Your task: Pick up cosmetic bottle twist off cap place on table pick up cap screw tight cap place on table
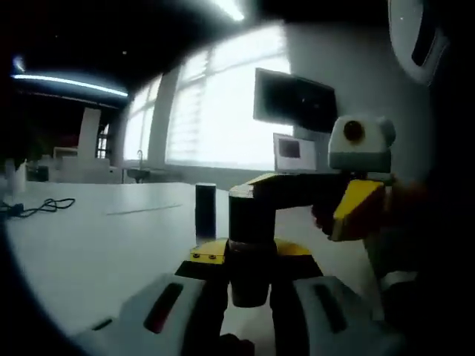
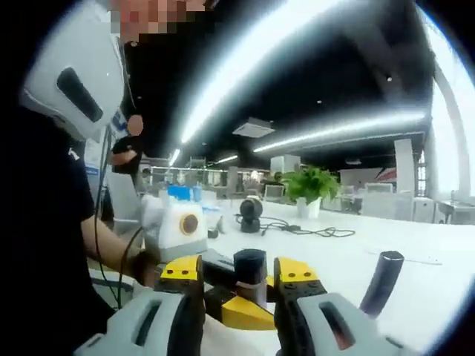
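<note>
Above the white table (image 1: pixel 89 245), the left gripper (image 1: pixel 249 285) pinched the dark bottle (image 1: pixel 251 245) while the right gripper (image 2: pixel 239 285) closed on its cap (image 2: pixel 250 268); open tabletop lay around them, another bottle (image 1: pixel 205 211) standing behind.

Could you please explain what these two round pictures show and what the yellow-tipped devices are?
A person holds a hand-held clamp tool in each hand. Each tool has two jaws and its own fisheye camera, so each picture looks forward along one tool.

In the left gripper view, the left gripper holds a dark cosmetic bottle upright above the white table. In the right gripper view, the right gripper has its yellow-tipped jaws on either side of the bottle's cap. I cannot tell whether they are pinching it.

A second dark cylinder stands on the table, apart from the tools. Farther back are a black cable and a potted plant.
</note>
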Action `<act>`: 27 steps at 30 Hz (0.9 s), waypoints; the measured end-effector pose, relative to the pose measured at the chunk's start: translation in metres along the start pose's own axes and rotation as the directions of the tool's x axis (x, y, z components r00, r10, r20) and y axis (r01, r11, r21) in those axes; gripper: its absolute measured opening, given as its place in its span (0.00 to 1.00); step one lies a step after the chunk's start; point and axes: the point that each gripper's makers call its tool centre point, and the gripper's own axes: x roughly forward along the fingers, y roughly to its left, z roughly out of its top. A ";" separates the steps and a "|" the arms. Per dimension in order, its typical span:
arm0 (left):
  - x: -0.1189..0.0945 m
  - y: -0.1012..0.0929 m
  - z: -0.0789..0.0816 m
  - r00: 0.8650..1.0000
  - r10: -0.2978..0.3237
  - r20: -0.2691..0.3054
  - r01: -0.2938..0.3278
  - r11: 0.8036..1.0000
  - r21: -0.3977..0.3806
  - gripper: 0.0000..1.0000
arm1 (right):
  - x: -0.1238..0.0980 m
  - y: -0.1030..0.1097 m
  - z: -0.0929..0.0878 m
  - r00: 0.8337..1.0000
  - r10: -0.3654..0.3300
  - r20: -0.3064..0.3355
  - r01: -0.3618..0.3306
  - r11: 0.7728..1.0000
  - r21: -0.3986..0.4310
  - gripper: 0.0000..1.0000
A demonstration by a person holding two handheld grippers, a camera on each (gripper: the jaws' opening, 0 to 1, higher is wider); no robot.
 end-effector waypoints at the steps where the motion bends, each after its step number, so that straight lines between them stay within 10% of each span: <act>1: 0.000 0.001 0.000 1.000 0.009 0.002 -0.009 1.000 0.001 0.10 | 0.001 -0.003 -0.001 1.000 -0.027 -0.004 0.027 1.000 0.011 0.28; 12: 0.004 0.016 -0.005 0.989 0.148 -0.022 -0.148 0.988 0.037 0.10 | 0.008 -0.024 -0.014 0.976 -0.212 -0.056 0.212 0.977 -0.009 0.16; 27: 0.003 0.026 -0.011 0.974 0.222 -0.048 -0.219 0.974 0.057 0.10 | 0.010 -0.029 -0.016 0.961 -0.270 -0.056 0.269 0.962 -0.038 0.08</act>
